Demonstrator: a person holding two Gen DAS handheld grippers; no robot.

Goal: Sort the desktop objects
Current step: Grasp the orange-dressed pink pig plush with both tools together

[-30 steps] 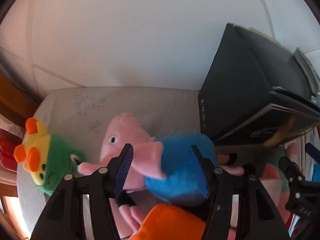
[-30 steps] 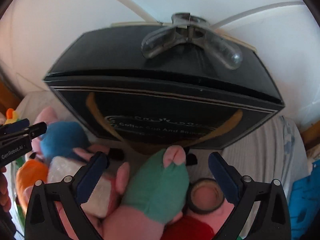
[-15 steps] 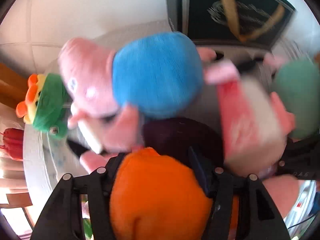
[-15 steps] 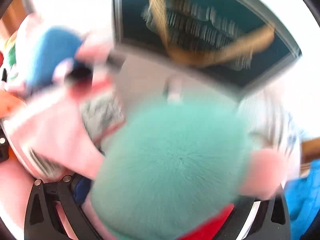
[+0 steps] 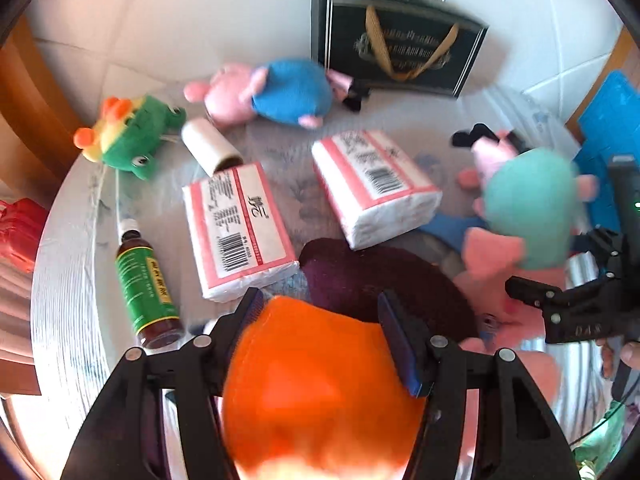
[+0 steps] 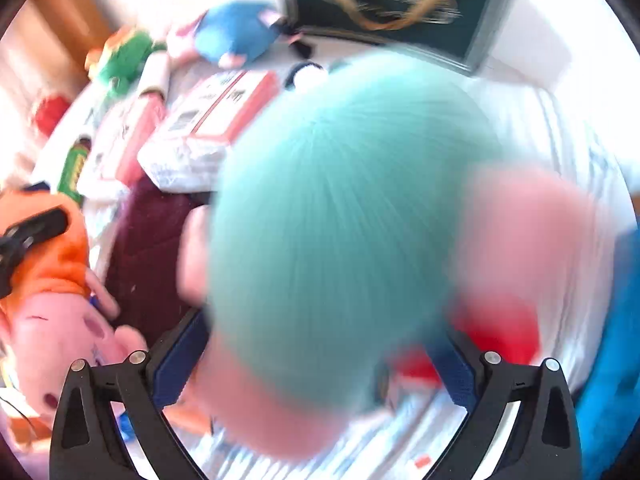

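Note:
My left gripper (image 5: 324, 320) is shut on an orange plush pig (image 5: 320, 384), which fills the lower middle of the left wrist view. My right gripper (image 6: 320, 360) is shut on a teal plush pig (image 6: 340, 220), blurred and close to the lens; the teal plush pig (image 5: 528, 208) also shows at the right of the left wrist view. On the table lie a blue-bodied pink pig (image 5: 280, 88), a green frog plush (image 5: 132, 136), two tissue packs (image 5: 236, 236) (image 5: 372, 184), a brown bottle (image 5: 144, 284) and a white roll (image 5: 210, 146).
A black gift box (image 5: 396, 56) with a gold ribbon stands at the back against the white wall. A dark maroon cloth (image 5: 360, 280) lies under the held plush. The round table (image 5: 68, 288) has a pale cover; a blue item (image 5: 608, 120) sits at the right edge.
Both grippers have pulled back from the black box, each carrying its plush pig. Much more of the table, with the tissue packs and bottle, has come into view.

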